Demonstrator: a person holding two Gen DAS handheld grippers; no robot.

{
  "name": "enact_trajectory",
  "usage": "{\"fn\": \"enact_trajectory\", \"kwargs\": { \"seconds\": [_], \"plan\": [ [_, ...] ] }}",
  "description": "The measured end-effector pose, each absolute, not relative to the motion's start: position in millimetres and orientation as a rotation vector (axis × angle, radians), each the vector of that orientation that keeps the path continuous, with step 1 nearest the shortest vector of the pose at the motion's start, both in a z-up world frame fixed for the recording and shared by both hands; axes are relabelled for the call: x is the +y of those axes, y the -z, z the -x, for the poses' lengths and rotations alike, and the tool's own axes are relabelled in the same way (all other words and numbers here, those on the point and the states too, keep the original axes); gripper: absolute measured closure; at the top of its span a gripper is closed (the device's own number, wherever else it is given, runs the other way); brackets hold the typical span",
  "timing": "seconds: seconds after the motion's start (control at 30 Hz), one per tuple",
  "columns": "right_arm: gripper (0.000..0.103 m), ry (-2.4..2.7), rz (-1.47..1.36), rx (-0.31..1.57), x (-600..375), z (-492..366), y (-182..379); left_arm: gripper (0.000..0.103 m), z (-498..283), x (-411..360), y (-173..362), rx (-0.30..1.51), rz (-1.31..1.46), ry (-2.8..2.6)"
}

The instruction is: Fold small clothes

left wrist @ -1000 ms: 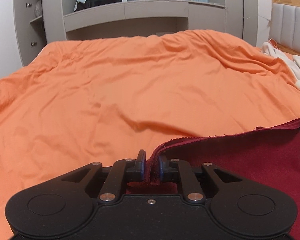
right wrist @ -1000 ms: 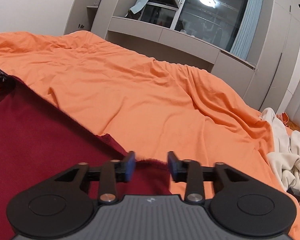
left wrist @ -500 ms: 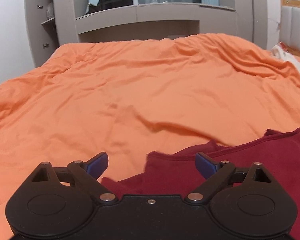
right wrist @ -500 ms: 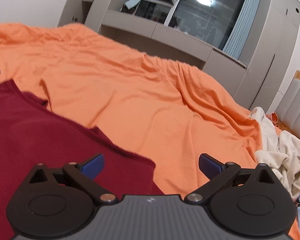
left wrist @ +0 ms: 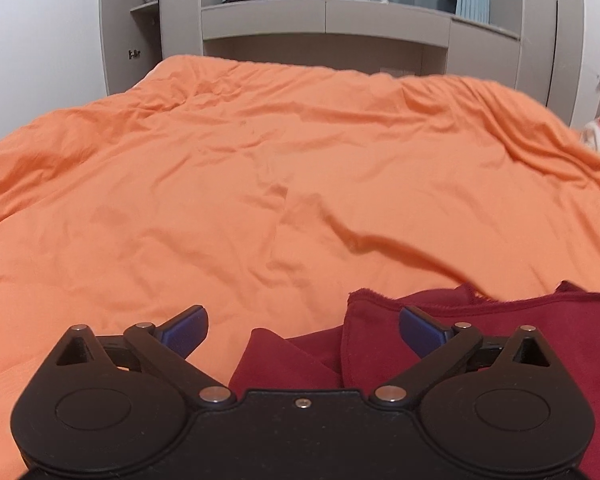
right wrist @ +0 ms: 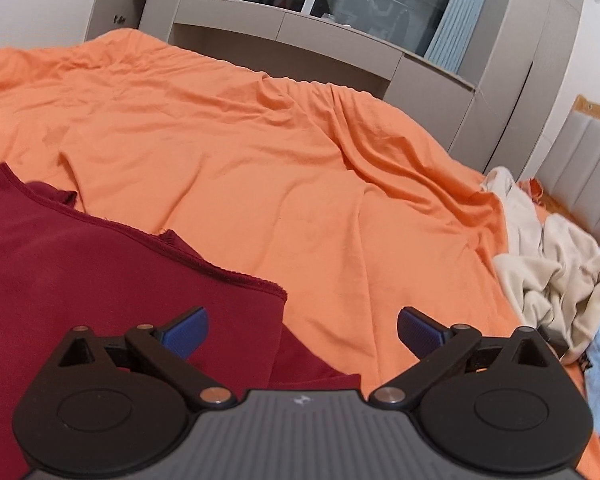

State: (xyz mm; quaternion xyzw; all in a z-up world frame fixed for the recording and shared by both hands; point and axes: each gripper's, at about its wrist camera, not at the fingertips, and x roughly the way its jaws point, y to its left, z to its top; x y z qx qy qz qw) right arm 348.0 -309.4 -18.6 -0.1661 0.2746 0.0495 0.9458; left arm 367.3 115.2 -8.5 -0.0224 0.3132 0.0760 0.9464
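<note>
- Dark red knit garment (left wrist: 480, 344) lies flat on the orange bedsheet (left wrist: 260, 200), hem folded.
- Left tongs (left wrist: 302, 330) are opening, blue pads wide apart, gripping nothing, cloth below.
- Right tongs (right wrist: 300, 330) gape wide, empty, above the garment's corner.
</note>
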Motion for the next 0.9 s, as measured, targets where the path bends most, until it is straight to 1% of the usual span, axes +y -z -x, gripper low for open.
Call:
{"fn": "enact_trajectory", "kwargs": {
  "seconds": [0.13, 0.27, 0.47, 0.67, 0.8, 0.9],
  "plan": [
    [0.0, -0.115, 0.296, 0.584, -313, -343, 15, 0.001, -353, 113, 4, 0.608, 0.05, -0.122],
    [0.0, -0.126, 0.254, 0.603, -315, -337, 9, 0.001, -341, 112, 5, 0.615, 0.078, -0.095],
    [0.0, -0.156, 0.205, 0.548, -307, -314, -4, 0.001, -304, 111, 4, 0.556, 0.114, -0.085],
    [0.0, -0.178, 0.131, 0.489, -296, -282, -7, 0.001, -263, 125, 0, 0.48, 0.284, -0.093],
    [0.0, -0.21, 0.093, 0.471, -285, -261, -5, 0.001, -247, 124, -1, 0.483, 0.312, -0.077],
    [0.0, -0.252, 0.075, 0.475, -274, -248, 0, 0.001, -237, 119, 4, 0.523, 0.319, -0.056]
  ]
}}
